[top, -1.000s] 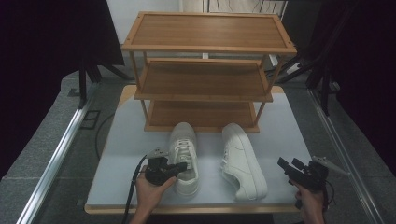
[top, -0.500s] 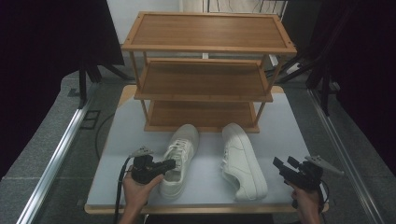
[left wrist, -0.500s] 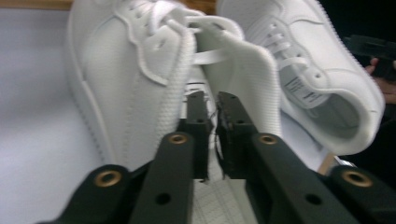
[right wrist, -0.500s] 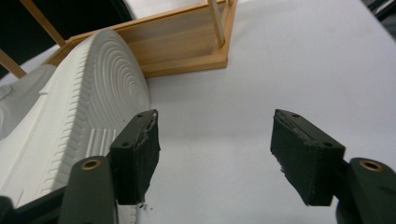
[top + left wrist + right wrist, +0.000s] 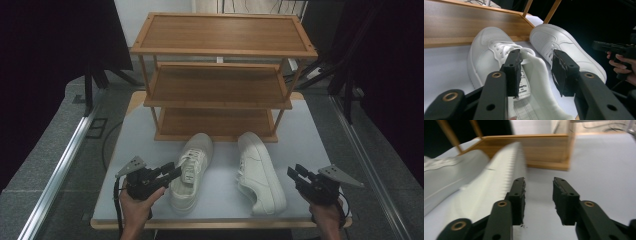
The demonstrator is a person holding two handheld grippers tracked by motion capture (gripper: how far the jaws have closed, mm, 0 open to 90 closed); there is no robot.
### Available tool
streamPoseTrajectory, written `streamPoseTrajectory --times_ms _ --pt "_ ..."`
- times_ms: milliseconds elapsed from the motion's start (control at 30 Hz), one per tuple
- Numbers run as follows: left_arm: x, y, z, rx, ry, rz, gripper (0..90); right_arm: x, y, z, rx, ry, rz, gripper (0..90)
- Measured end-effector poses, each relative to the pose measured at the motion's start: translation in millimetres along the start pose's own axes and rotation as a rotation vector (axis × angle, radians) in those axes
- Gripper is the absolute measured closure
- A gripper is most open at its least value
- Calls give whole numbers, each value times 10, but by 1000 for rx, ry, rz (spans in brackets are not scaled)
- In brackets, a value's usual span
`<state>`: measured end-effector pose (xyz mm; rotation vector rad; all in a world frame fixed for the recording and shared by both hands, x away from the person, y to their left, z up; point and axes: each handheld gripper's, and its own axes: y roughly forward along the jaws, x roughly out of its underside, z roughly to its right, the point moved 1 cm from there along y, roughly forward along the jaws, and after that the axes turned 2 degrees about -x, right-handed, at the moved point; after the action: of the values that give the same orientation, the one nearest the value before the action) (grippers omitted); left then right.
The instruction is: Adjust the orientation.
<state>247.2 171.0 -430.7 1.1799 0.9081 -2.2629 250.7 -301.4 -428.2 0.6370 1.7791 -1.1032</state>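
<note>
The table is seen from above and behind, looking forward and down at the rack. The left gripper view is set low and close over the left shoe, facing the rack. The right gripper view is held low beside the right shoe. Shoes and rack base are shared.

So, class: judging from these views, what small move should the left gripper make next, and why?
Probably ease forward and close on the left shoe's heel collar. The left gripper is open at that shoe's side, and its own view shows the collar between its jaws, not yet pinched.
</note>
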Motion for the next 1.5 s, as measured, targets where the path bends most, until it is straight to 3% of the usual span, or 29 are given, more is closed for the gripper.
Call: streamPoseTrajectory --times_ms 100,233,333,400,600,700,767,1067,1500 --pt "12 38 -25 -10 -10 -18 566 -4 61 -216 -58 -79 -33 717" --pt "32 99 -40 -12 -20 -45 555 34 138 -438 -111 -142 -82 795" --pt "38 117 -48 -10 -37 -46 554 45 156 -541 -132 -162 -99 835" --pt "23 105 -46 19 -65 -31 554 52 172 -619 -148 -180 -109 850" --pt "-4 86 -30 12 -64 -21 550 121 280 -887 -228 -213 -179 860" --pt "3 87 -34 11 -72 -24 550 184 353 -973 -230 -248 -214 887" --pt "5 84 -32 9 -75 -26 550 222 391 -997 -209 -279 -251 898" --pt "12 91 -34 9 -80 -39 546 210 368 -957 -204 -263 -240 899" --pt "29 91 -38 12 -90 -47 540 108 228 -712 -196 -182 -190 900"
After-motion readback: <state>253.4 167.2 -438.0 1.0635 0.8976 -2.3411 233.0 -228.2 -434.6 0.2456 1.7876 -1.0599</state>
